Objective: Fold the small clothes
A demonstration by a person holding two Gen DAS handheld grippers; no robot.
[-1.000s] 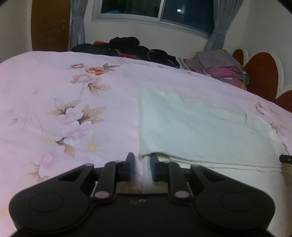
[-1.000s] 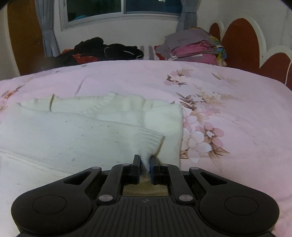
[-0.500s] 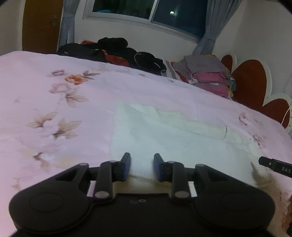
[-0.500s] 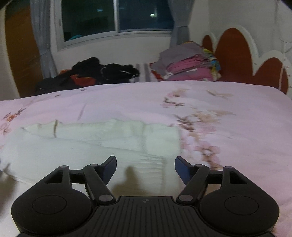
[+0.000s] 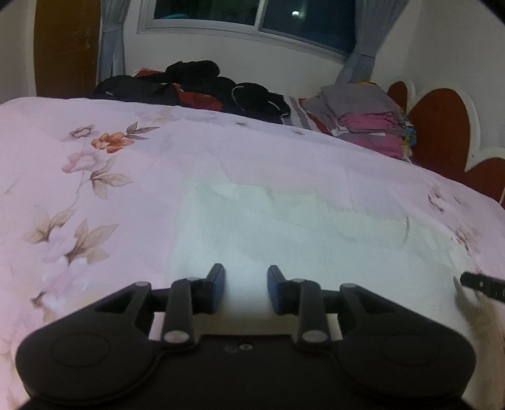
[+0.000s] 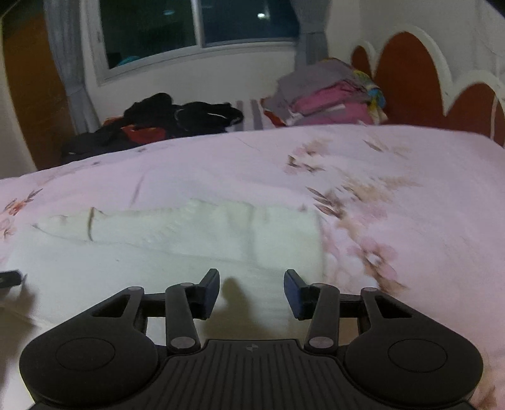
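Note:
A white knitted garment (image 5: 300, 239) lies folded flat on the pink floral bedspread (image 5: 94, 176); it also shows in the right wrist view (image 6: 189, 239). My left gripper (image 5: 246, 288) is open and empty above the garment's near left part. My right gripper (image 6: 251, 291) is open and empty above the garment's near right end. The right gripper's tip (image 5: 483, 284) shows at the right edge of the left wrist view, and the left gripper's tip (image 6: 9, 277) at the left edge of the right wrist view.
A heap of dark clothes (image 5: 195, 85) lies at the far edge of the bed. A stack of folded grey and pink clothes (image 5: 369, 120) sits by the red and white headboard (image 5: 442, 132). A window (image 6: 195, 28) with curtains is behind.
Both grippers have let go of the garment's edge, opened and lifted back. The garment now lies folded and flat on the bed.

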